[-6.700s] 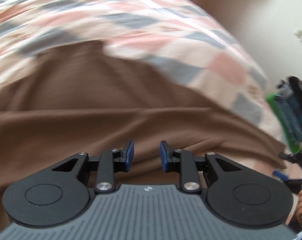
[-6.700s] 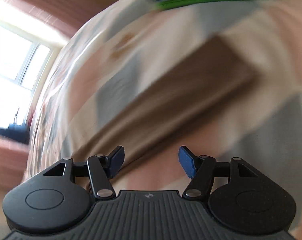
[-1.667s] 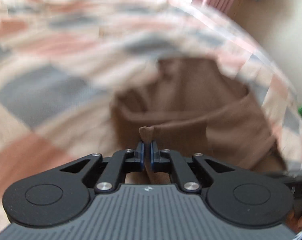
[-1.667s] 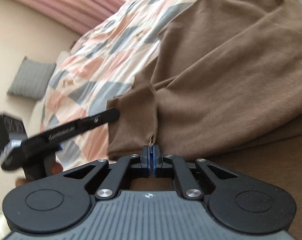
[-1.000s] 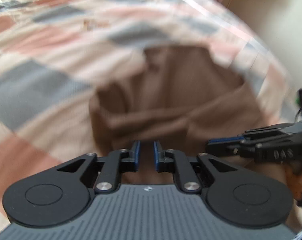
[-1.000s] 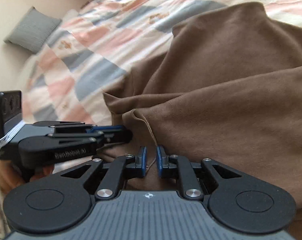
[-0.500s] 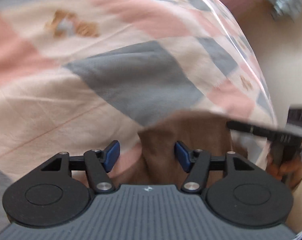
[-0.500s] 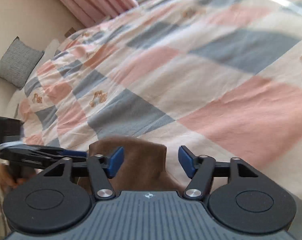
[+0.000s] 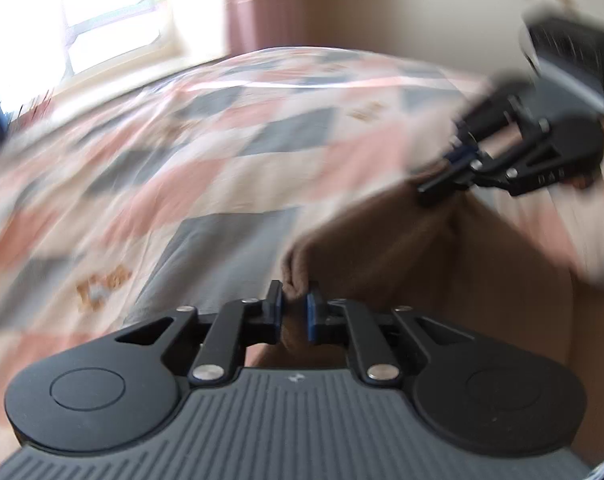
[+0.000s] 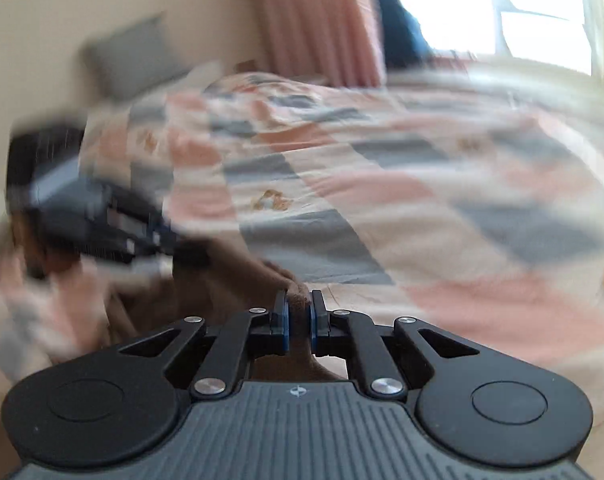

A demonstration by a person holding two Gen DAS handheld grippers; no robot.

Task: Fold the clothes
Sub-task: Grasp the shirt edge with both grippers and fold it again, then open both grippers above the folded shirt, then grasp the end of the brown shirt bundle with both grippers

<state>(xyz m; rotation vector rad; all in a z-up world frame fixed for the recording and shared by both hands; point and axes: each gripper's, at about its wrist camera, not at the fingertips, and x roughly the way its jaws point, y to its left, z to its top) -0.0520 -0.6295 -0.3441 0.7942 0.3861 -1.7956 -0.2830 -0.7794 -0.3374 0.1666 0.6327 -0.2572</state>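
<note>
Brown, soft knit cloth is what both claws have hold of: the brown garment [image 9: 441,264] lies on the patchwork bedspread [image 9: 222,152] and looks light and limp, so it should sag between any two grip points and is best taken at its corners or hem.

From the left wrist, the left gripper [image 9: 294,306] has just been closing and now pinches a bunched corner of the cloth between its blue pads. This view alone shows the fabric spanning across to the right gripper [image 9: 459,156].

From the right wrist, the right gripper [image 10: 299,314] has likewise just closed, nearly shut on another corner. Only here do the grey cushion [image 10: 130,56] and pink curtain [image 10: 317,20] appear; everything is blurred.
</note>
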